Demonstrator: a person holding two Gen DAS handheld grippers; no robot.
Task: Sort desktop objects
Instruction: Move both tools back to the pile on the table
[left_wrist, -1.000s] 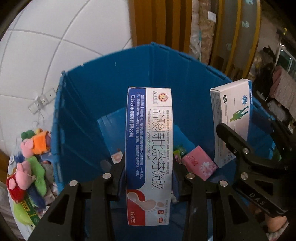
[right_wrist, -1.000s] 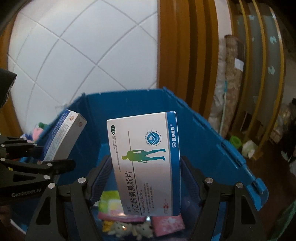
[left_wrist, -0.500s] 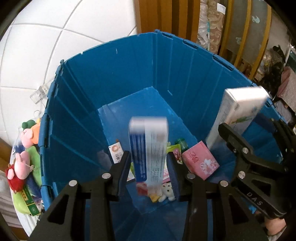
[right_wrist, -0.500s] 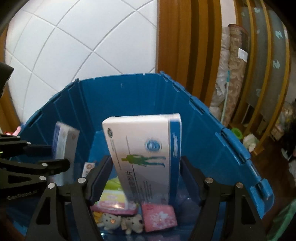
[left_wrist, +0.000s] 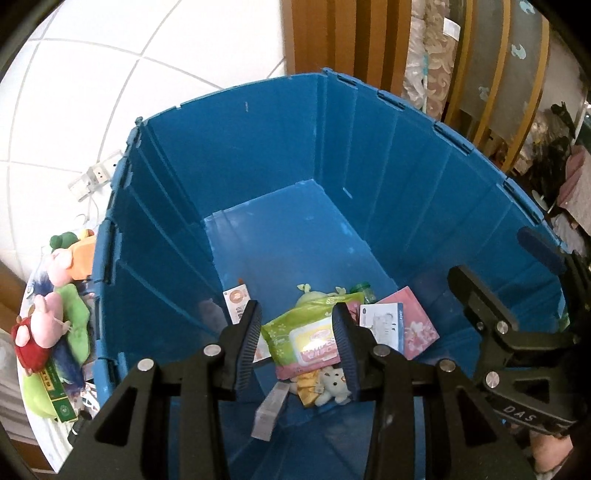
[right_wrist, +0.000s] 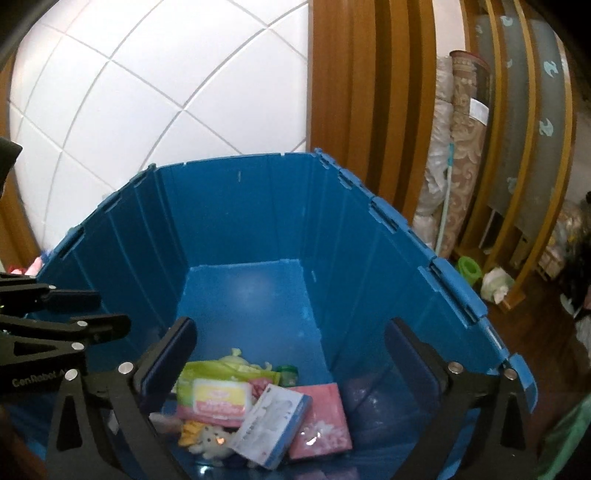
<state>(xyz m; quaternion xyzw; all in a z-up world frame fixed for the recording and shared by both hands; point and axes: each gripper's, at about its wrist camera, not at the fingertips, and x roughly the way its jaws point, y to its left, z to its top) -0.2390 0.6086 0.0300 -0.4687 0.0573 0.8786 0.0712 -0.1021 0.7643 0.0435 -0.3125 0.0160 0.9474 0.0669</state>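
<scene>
Both grippers hang over a deep blue bin (left_wrist: 258, 166) (right_wrist: 240, 221). My left gripper (left_wrist: 295, 310) is open with nothing between its pads. A blurred long box (left_wrist: 267, 410) is dropping just below it, against the bin's near wall. My right gripper (right_wrist: 291, 325) is opening, its jaws very wide and bare. The white-and-blue medicine box (right_wrist: 273, 424) (left_wrist: 384, 325) lies on the pile at the bin's bottom, across a pink pack (right_wrist: 321, 424). In each wrist view the other gripper shows at the edge: the right gripper (left_wrist: 491, 254) and the left gripper (right_wrist: 110, 308).
The bin also holds a green wipes pack (left_wrist: 306, 332), small plush toys (left_wrist: 332, 384) and a small white carton (left_wrist: 236, 299). Plush toys (left_wrist: 55, 314) and a power strip (left_wrist: 96, 177) lie outside its left wall. Rolled carpets (right_wrist: 461, 147) stand to the right.
Both boxes have left the grippers and dropped into the bin. The right jaws have spread much wider. The left jaws keep the same gap, now without a box.
</scene>
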